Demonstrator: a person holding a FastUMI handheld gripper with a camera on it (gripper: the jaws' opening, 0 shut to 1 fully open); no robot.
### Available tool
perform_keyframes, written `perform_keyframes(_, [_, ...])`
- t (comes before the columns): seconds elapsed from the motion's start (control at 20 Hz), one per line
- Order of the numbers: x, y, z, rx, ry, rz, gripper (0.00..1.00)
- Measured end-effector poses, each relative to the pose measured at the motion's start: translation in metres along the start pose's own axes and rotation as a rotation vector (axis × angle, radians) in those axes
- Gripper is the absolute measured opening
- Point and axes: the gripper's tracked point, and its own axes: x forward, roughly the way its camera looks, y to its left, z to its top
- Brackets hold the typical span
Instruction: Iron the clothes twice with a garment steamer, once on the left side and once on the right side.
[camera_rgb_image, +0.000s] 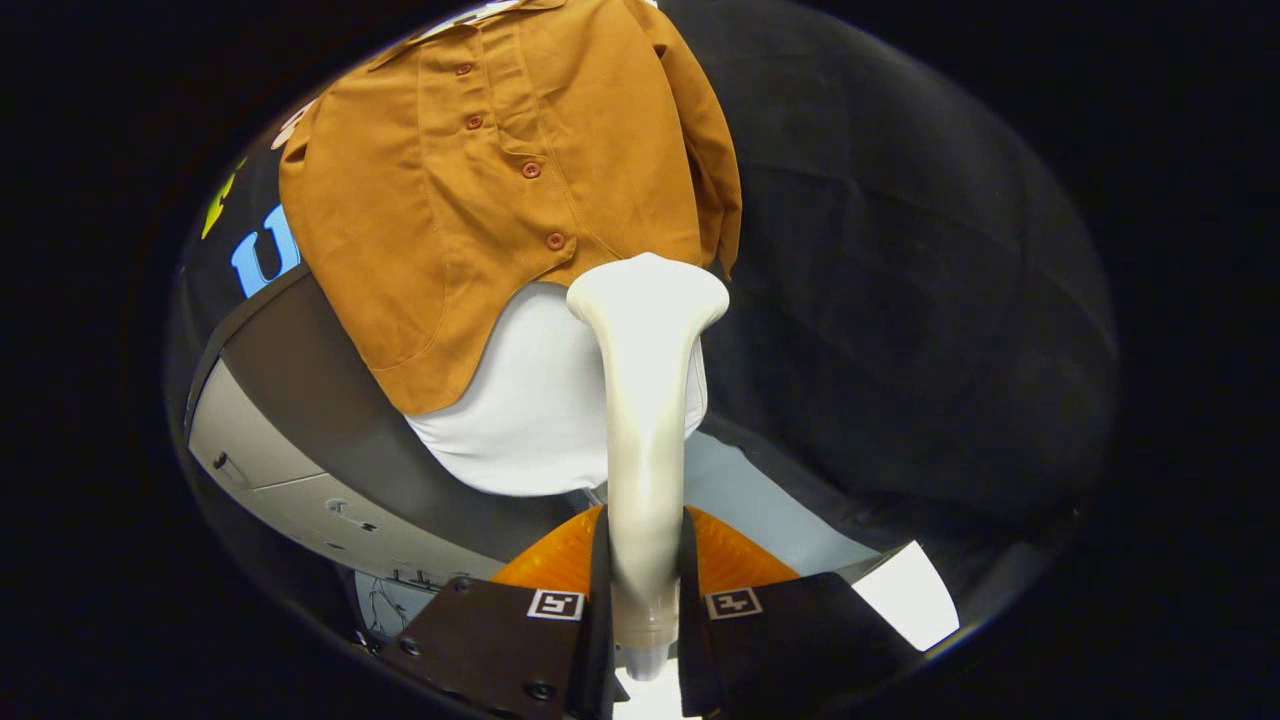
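Claw: gripper (645, 590) at the bottom centre of the frame, both fingers pressed against the handle of the garment steamer, one on each side, so it is clamped on it.
Fingers: two flat plates low in the frame, each with a small square marker tag near its inner edge; ribbed pads show just behind them, squeezed against the handle.
Steamer: garment steamer (645, 400), cream-coloured, runs from between the fingers up through the centre of the frame and widens into a flat head at the middle.
Steamer head: sits at the lower hem of the shirt, near its right side; whether it touches the cloth cannot be told.
Shirt: brown button-up shirt (480, 200) in the upper centre and upper left of the frame, four reddish buttons down its front placket, hanging tilted in this view.
Under the shirt: white rounded form (530, 410) shows below the hem, in the centre, partly behind the steamer's neck.
Left of the form: dark curved band (300, 390) with a grey panelled surface (290, 480) below it, lower left of the frame.
Backdrop: black cloth wall (900, 300) across the right half of the frame.
Lower right: bright white patch (905, 595) beside the right finger.
Containers: none that can be made out.
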Motion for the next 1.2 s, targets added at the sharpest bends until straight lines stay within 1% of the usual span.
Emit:
perform_keyframes(0.2, [-0.027,0.003,-0.002,-0.019,-0.054,0.022,0.29])
perform_keyframes(0.5, [-0.089,0.028,0.029,-0.069,-0.181,0.081,0.29])
perform_keyframes(0.9, [-0.161,0.092,0.122,-0.16,-0.391,0.142,0.29])
perform_keyframes(1.05, [-0.181,0.121,0.157,-0.198,-0.467,0.148,0.29])
perform_keyframes(1.2, [-0.197,0.155,0.186,-0.212,-0.521,0.174,0.29])
